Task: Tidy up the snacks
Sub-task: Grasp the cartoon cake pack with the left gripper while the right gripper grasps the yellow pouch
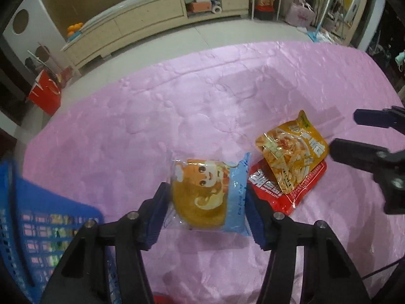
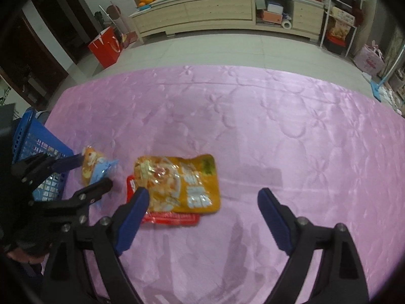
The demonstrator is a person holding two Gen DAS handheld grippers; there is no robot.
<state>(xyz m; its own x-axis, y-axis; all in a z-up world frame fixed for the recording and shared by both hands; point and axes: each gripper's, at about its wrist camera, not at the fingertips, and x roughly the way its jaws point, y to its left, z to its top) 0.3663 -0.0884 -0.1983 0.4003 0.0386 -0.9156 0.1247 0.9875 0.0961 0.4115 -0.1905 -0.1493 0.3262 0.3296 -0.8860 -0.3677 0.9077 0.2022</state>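
My left gripper (image 1: 206,190) is shut on a blue snack packet with a cartoon girl (image 1: 212,195), held just above the pink cloth; it also shows in the right wrist view (image 2: 95,168). A yellow snack bag (image 1: 291,152) lies on top of a red snack bag (image 1: 291,190) to the right of it. My right gripper (image 2: 202,197) is open and empty, with the yellow bag (image 2: 182,185) and the red bag (image 2: 169,219) just ahead of its left finger. The right gripper shows at the right edge of the left wrist view (image 1: 354,131).
A blue plastic basket (image 1: 38,202) with snacks inside stands at the left edge of the table, also in the right wrist view (image 2: 33,141). The pink cloth (image 2: 278,126) covers the table. A red bag (image 2: 106,45) and a long cabinet (image 2: 215,15) stand on the floor beyond.
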